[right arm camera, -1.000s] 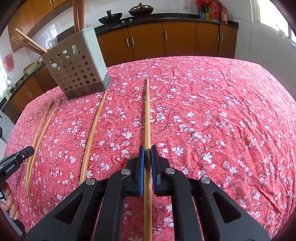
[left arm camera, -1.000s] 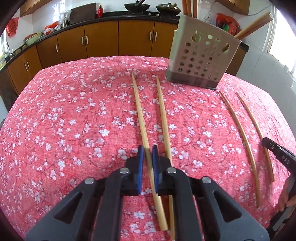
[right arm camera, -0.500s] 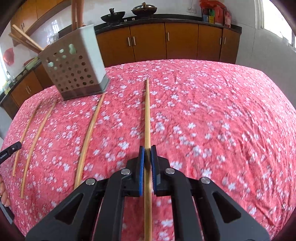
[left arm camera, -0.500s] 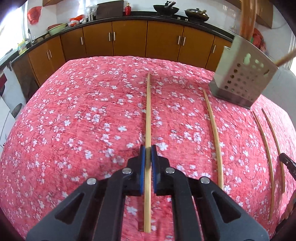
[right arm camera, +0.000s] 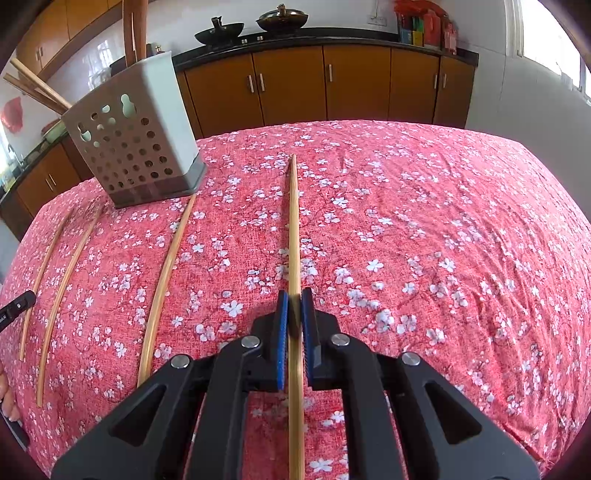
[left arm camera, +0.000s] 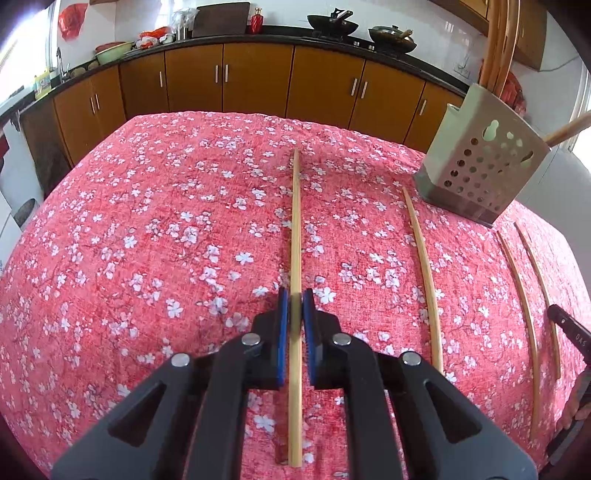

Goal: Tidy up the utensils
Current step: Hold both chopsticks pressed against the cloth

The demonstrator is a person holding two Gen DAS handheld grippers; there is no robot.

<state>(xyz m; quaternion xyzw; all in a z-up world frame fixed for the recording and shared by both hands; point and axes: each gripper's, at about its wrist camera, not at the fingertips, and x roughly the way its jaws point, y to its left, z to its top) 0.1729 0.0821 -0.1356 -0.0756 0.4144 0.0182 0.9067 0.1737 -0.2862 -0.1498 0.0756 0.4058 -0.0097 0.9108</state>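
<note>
In the left wrist view my left gripper [left arm camera: 295,306] is shut on a bamboo chopstick [left arm camera: 295,229] that runs straight away from me over the red floral tablecloth [left arm camera: 147,258]. In the right wrist view my right gripper [right arm camera: 294,306] is likewise shut on a chopstick [right arm camera: 293,221]. A perforated grey utensil holder [left arm camera: 480,170] [right arm camera: 136,155] stands at the far side between the two hands, with several chopsticks sticking out of it. One loose chopstick [left arm camera: 424,273] [right arm camera: 166,280] lies on the cloth in front of the holder.
The right gripper's black tip [left arm camera: 569,328] shows at the left view's right edge, beside two thin chopsticks [left arm camera: 521,314]. The left gripper's tip [right arm camera: 14,306] shows at the right view's left edge. Brown kitchen cabinets [left arm camera: 258,81] and woks [right arm camera: 218,33] stand behind the table.
The left gripper has shifted sideways with its chopstick: the stick was slanted close beside its neighbour and now lies straight, well apart from it. The right gripper has barely moved.
</note>
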